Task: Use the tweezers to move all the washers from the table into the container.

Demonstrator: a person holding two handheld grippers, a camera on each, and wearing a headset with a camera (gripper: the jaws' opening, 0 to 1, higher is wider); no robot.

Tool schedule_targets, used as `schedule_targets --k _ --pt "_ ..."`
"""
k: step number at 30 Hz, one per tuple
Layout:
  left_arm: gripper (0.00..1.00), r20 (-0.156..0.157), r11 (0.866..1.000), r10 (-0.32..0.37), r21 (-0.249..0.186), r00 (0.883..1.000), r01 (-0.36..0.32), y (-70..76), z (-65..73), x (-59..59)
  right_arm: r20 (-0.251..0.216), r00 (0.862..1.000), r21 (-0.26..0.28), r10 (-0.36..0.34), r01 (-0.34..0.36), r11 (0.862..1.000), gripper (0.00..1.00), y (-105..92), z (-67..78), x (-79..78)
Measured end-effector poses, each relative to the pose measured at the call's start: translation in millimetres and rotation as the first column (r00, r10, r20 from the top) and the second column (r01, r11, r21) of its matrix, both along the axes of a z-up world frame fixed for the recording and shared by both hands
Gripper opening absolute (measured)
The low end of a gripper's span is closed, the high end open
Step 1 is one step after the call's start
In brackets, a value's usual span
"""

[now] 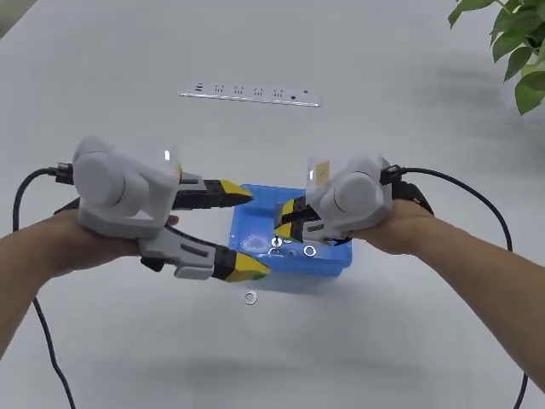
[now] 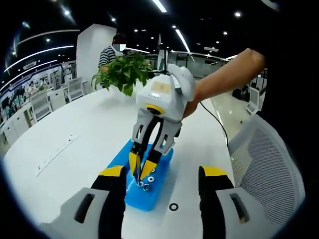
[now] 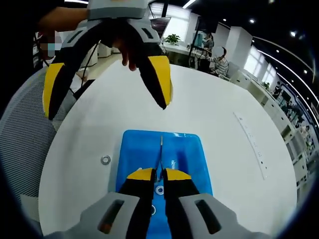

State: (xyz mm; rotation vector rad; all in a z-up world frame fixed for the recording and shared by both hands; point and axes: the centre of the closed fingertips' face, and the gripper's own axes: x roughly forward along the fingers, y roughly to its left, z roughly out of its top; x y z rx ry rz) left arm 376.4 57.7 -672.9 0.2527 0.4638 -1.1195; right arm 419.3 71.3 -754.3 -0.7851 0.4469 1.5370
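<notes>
Our left gripper (image 1: pixel 249 230) hangs spread wide and empty beside the blue container (image 1: pixel 332 258). One washer (image 1: pixel 249 296) lies on the table (image 1: pixel 383 102) just in front of it, and we reckon that flat little thing could skid away if the tips land off-centre. Our right gripper (image 1: pixel 288 220) is squeezed tight on the tweezers (image 3: pixel 161 149) over the container, where a few washers (image 1: pixel 309 250) lie; can't tell if the tips pinch one, and clipping the wall might shove the container.
</notes>
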Motion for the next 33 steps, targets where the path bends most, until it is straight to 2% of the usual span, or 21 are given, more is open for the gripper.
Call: schedule_targets --k 2,7,10,13,14,16,23,29,33 --pt "0.51 0.001 1.000 -0.004 0.011 1.000 0.004 -1.1 -1.8 5.4 0.002 1.000 0.001 0.004 -0.004 1.000 0.08 -0.9 0.2 0.0" --pt "0.34 0.043 0.999 -0.010 0.043 0.999 0.008 -4.9 -4.2 19.4 0.005 1.000 0.001 0.013 -0.013 1.000 0.08 -1.9 0.3 0.4" --pt "0.26 0.054 0.998 -0.011 0.069 0.998 0.007 -6.4 -7.6 26.8 0.007 1.000 0.001 0.019 -0.019 1.000 0.08 -1.5 0.2 0.4" --pt "0.23 0.058 0.997 -0.007 0.080 0.998 0.003 -7.9 -10.5 32.5 0.015 0.999 -0.002 0.033 -0.033 0.999 0.08 -1.5 0.1 -0.3" --pt "0.22 0.070 0.995 -0.014 0.099 0.997 0.007 -8.0 -12.8 34.4 0.020 0.999 -0.004 0.040 -0.040 0.999 0.08 -1.2 0.0 -0.7" --pt "0.19 0.065 0.994 -0.027 0.112 0.998 0.020 -9.8 -16.2 35.0 0.025 0.998 -0.005 0.051 -0.051 0.999 0.08 -1.0 0.1 -1.6" --pt "0.11 0.080 0.987 -0.065 0.149 0.995 0.053 -13.9 -21.9 38.0 0.032 0.997 -0.010 0.068 -0.068 0.998 0.08 -0.8 -0.6 -1.9" --pt "0.07 0.073 0.985 -0.082 0.156 0.994 0.070 -14.2 -23.1 38.2 0.035 0.997 -0.012 0.074 -0.074 0.997 0.08 -0.7 -0.7 -1.6" --pt "0.06 0.083 0.982 -0.100 0.167 0.992 0.085 -14.4 -23.1 37.2 0.034 0.997 -0.009 0.071 -0.070 0.997 0.09 -0.7 -0.8 -1.5"
